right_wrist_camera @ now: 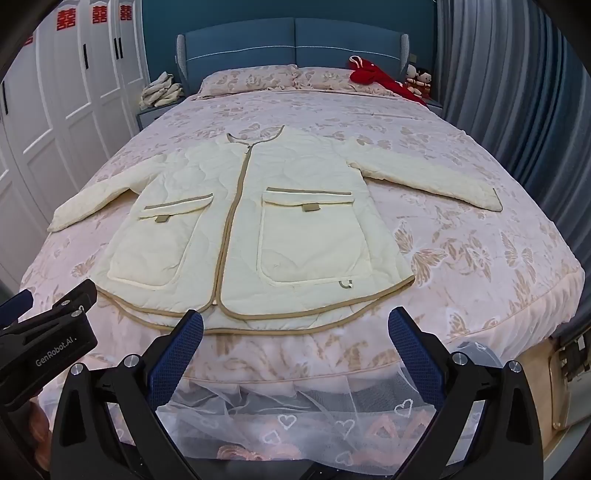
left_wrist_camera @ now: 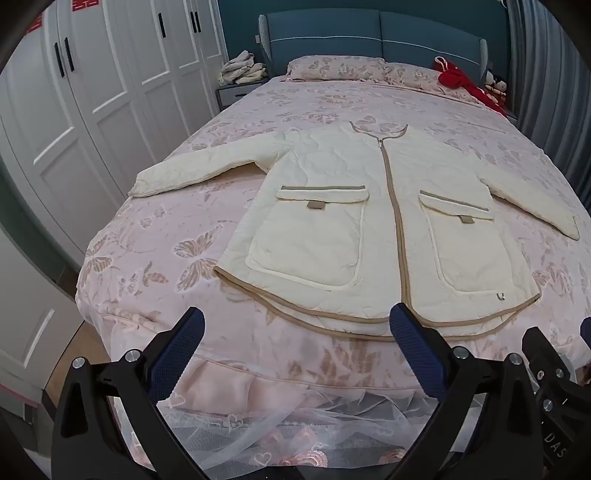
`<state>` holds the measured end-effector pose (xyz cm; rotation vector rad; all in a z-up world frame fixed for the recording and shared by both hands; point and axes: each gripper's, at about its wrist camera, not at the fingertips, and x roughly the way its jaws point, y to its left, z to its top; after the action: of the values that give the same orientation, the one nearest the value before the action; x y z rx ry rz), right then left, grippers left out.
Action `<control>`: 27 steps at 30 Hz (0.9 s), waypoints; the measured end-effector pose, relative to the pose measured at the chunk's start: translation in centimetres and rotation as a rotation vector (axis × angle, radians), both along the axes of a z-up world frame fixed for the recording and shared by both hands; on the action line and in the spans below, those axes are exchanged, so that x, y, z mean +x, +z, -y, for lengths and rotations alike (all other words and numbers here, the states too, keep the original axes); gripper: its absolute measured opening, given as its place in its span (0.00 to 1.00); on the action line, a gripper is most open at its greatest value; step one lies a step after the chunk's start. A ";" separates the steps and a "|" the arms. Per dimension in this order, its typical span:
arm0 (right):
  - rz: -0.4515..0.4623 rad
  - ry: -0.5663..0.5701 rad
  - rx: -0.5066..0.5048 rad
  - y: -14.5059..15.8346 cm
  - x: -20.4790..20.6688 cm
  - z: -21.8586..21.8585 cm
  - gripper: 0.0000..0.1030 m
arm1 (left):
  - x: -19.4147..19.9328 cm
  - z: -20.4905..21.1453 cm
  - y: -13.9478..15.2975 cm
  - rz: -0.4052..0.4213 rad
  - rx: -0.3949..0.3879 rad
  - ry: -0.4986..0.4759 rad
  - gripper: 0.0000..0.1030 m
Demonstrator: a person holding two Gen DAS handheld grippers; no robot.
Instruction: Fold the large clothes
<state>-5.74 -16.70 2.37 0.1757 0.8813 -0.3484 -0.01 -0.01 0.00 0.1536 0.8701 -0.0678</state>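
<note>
Bed (left_wrist_camera: 155, 236) with pink butterfly bedspread carries everything. Cream quilted jacket (left_wrist_camera: 332, 206) lies flat, front up, zipped, spread across the middle of the bed; hem runs along the foot edge, collar points to the headboard (left_wrist_camera: 369, 33). Both sleeves are spread out toward the side edges. Red garment (left_wrist_camera: 465, 83) sits at the far corner by the pillows, well apart from the jacket. White wardrobe (left_wrist_camera: 92, 92) stands off one side.

Left gripper (left_wrist_camera: 295, 332) is released, jaws wide, nothing between them, hanging over the foot edge just short of the hem. Right gripper (right_wrist_camera: 295, 328) is the same: released, empty, near the hem by the zipper bottom.

Folding not started, judging by the flat layout. Step in hand is likely a first grab. To do it well: take a sleeve cuff or hem corner, pinch both layers, fold inward across the pockets, keep fabric taut to avoid bunching. Whether the back layer lies smooth can't be told.
</note>
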 end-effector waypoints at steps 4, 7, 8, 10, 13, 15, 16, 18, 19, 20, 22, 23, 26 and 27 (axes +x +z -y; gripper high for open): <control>-0.005 0.003 0.000 0.0 0.0 -0.1 0.95 | 0.0 0.0 -0.1 0.000 0.000 0.003 0.95; -0.004 0.003 0.000 0.0 0.0 -0.1 0.95 | 0.0 0.0 -0.1 0.001 -0.002 0.005 0.95; -0.004 0.002 0.000 0.1 0.0 -0.1 0.95 | -0.1 0.1 -0.1 0.001 -0.002 0.006 0.95; -0.002 0.003 -0.001 0.0 0.0 0.0 0.95 | 0.0 0.0 0.0 0.001 -0.001 0.000 0.95; -0.001 0.004 -0.004 0.1 0.0 -0.4 0.95 | -0.2 -0.1 0.1 0.003 -0.001 0.000 0.95; 0.000 0.004 -0.005 0.2 -0.1 -0.5 0.95 | -0.5 -0.4 0.1 0.003 -0.003 0.002 0.95; 0.000 0.004 -0.005 0.3 -0.3 -0.5 0.95 | -0.5 -0.3 0.1 0.003 -0.002 0.002 0.95; 0.001 0.004 -0.006 0.3 -0.3 -0.5 0.95 | -0.5 -0.3 0.2 0.003 0.000 0.001 0.95; 0.001 0.004 -0.008 0.4 -0.2 -0.5 0.95 | -0.5 -0.3 0.2 0.004 -0.002 0.002 0.95; 0.001 0.005 -0.008 0.4 -0.2 -0.6 0.95 | -0.5 -0.3 0.2 0.004 -0.003 0.002 0.95; 0.002 0.006 -0.010 0.5 -0.1 -0.6 0.95 | -0.5 -0.3 0.1 0.006 -0.002 0.001 0.95; 0.001 0.006 -0.011 0.5 -0.1 -0.6 0.95 | -0.5 -0.3 0.1 0.007 -0.002 0.001 0.95; 0.006 0.013 -0.018 0.7 -0.3 -0.8 0.95 | -0.5 -0.3 0.1 0.008 -0.002 0.002 0.95; 0.007 0.016 -0.021 0.7 -0.4 -1.0 0.95 | -0.5 -0.2 0.4 0.009 0.000 0.002 0.95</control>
<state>-6.12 -15.73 3.06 0.1503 0.8714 -0.3413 -0.53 0.15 0.40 0.1528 0.8610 -0.0653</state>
